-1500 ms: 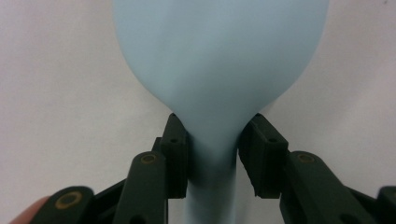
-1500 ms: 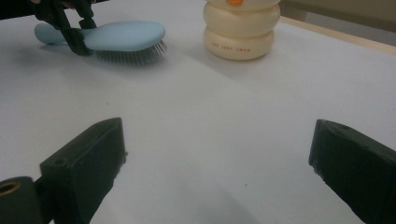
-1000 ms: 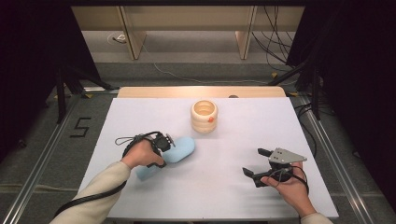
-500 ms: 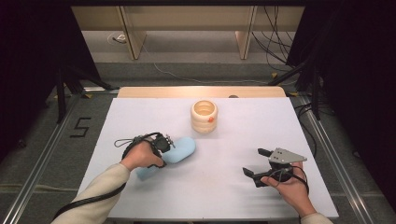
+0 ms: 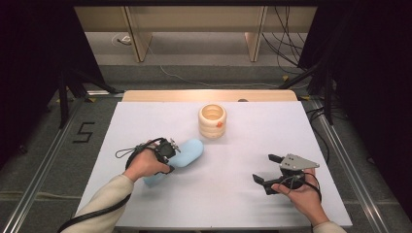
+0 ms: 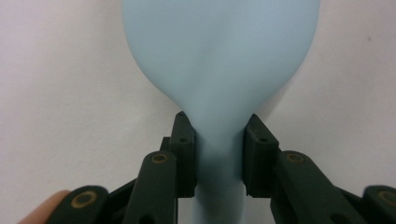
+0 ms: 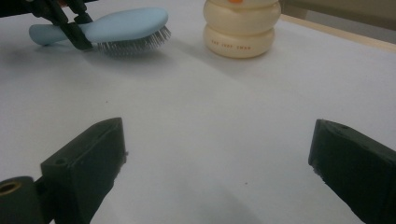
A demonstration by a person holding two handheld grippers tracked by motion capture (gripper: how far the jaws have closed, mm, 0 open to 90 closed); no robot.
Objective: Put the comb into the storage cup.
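We have the left tongs (image 5: 171,148) clamped on the neck of the light blue hairbrush (image 5: 187,153), just where the handle widens into the head; in the left gripper view both black pads (image 6: 183,149) press the handle from either side. The hairbrush (image 6: 219,70) sits left of the middle of the desk (image 5: 233,199), bristles down, its head pointing toward the far edge and its handle end toward our left forearm. From the right gripper view the bristles seem to touch or nearly touch the white surface; we cannot tell which. The right tongs (image 5: 266,170) rest near the right front corner, wide apart and holding nothing, with bare desk between their jaws. A cream ribbed cup (image 5: 212,120) with an orange mark stands near the middle of the far edge, well apart from the brush. We judge the main risk lies in the grip itself: the handle is smooth and tapered, so under a quick lift or a twist the pads could slide toward the thin end and the heavier head could droop or swing. If we drag rather than lift, the bristles may catch on the surface and lever the brush round in the jaws. If the brush is meant for the cup, a tilted head could strike the rim and tip that light container, and the right tongs sit too far off to steady it.
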